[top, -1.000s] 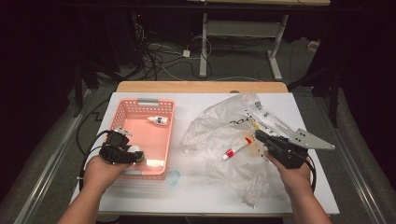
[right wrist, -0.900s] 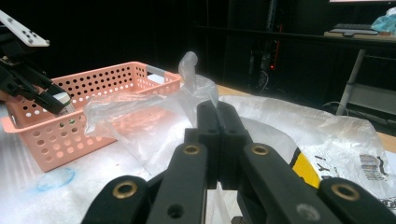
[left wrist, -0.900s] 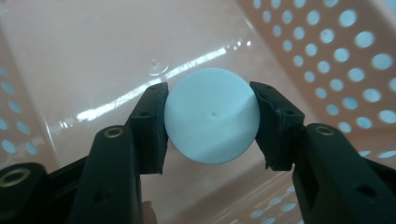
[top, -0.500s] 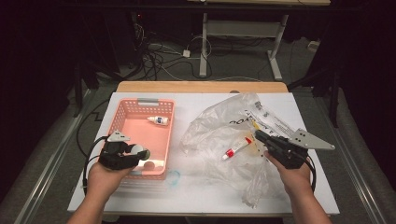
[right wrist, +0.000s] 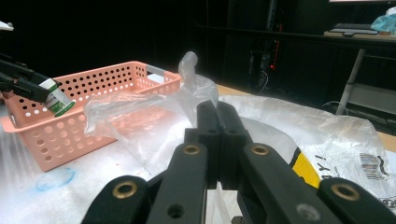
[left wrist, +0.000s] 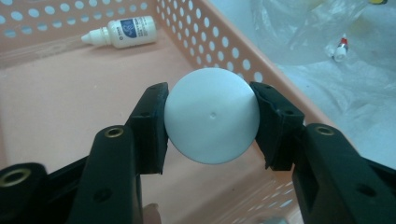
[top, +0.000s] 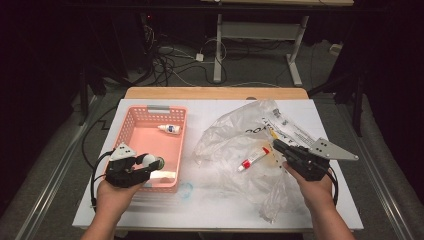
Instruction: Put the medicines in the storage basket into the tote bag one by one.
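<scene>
I see a pink basket [top: 134,116] on the left side of the white table [top: 215,207]. It has lots of little holes in its walls. Inside it, near the far end, a small white dropper bottle [top: 169,129] lies on its side. It has a blue label.

My left gripper [left wrist: 211,123] is over the near end of the basket. Its two black jaws pinch a small white bottle [left wrist: 211,122] between them. From my left gripper view I see its round white bottom, with one jaw on each side. From the right gripper view I can see that this bottle [right wrist: 56,99] has a green and white label, and it is up above the basket rim.

On the right side of the table lies a big clear plastic bag [top: 240,140], all crumpled. A small tube with a red cap [top: 253,158] is in it or on it; I cannot tell which.

My right gripper [right wrist: 217,140] is at the bag. Its jaws are pressed together on a fold of the clear plastic.

There is a faint blue ring mark [top: 186,190] on the table just in front of the basket.
</scene>
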Demonstrator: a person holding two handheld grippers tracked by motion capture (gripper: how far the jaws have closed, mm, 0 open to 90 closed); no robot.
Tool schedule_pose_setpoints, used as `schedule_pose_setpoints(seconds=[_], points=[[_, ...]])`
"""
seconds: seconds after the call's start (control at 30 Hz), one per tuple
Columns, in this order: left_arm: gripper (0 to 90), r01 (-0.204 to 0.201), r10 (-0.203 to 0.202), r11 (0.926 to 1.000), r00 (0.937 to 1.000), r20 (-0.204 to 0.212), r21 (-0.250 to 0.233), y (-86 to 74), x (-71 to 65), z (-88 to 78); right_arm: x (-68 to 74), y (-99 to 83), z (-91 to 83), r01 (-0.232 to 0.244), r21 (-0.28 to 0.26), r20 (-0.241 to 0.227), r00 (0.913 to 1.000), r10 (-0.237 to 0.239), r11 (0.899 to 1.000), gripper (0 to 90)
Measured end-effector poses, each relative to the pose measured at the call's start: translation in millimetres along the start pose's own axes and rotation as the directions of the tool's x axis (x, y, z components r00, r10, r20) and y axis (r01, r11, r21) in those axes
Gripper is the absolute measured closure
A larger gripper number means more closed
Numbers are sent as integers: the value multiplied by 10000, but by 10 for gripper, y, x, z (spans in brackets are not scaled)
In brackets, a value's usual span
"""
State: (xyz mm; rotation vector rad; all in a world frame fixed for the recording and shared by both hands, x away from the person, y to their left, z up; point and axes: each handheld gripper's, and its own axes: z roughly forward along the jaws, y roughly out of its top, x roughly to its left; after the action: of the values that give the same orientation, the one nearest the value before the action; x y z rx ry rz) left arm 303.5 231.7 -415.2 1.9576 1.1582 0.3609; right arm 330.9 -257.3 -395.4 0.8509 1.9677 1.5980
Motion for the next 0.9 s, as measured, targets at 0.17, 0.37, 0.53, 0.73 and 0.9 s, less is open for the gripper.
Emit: schedule_pose_setpoints(seconds=[0.17, 0.37, 0.53, 0.73, 0.9], points=[[491, -7, 12, 9994, 9999, 128, -356, 5, -55, -17, -2, 1, 2, 58, -24, -11, 10000, -58, 10000, 900], [491, -102, 121, 9977, 9995, 277, -668, 37, -127, -29, 2, 1, 2, 33, -13, -19, 10000, -33, 10000, 900], [491, -180, 218, 9955, 9990, 401, -928, 75, -203, -33, 0, 6, 2, 96, -57, -31, 9999, -96, 9999, 900], [491, -270, 336, 9932, 9978, 565, -1129, 123, -285, -27, 2, 8, 2, 98, -58, -44, 9999, -98, 9999, 900], [491, -385, 479, 9912, 9963, 718, -1267, 154, -368, -17, 1, 9, 2, 101, -66, -41, 9999, -101, 9999, 900]])
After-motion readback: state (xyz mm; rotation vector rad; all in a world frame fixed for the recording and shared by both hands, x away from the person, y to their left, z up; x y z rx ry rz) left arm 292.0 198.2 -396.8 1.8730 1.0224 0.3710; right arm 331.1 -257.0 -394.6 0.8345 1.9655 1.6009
